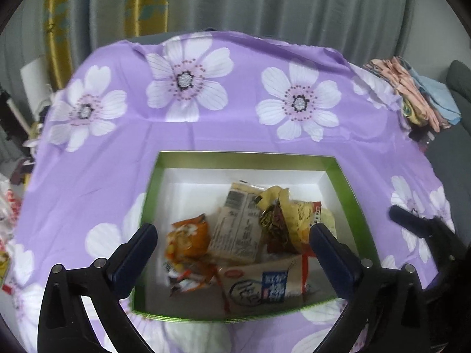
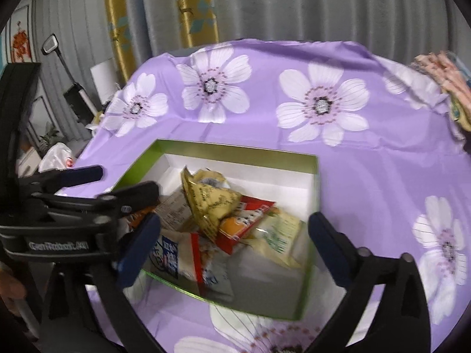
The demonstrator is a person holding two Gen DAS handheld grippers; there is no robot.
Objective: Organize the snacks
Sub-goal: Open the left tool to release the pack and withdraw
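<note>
Hovering over the box [image 1: 338,173] of snack packets [image 1: 238,229], left claw [image 1: 232,241] and right claw [image 2: 235,235] gape empty; lift clear without snagging wrappers.

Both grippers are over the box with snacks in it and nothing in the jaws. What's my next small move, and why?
Probably lift both clear and swing the left gripper toward the packets at the cloth's left edge. Both it and the right gripper stand open and empty above the green-rimmed box, where several snack packets already lie. Those edge packets look like snacks, though blurred.
</note>
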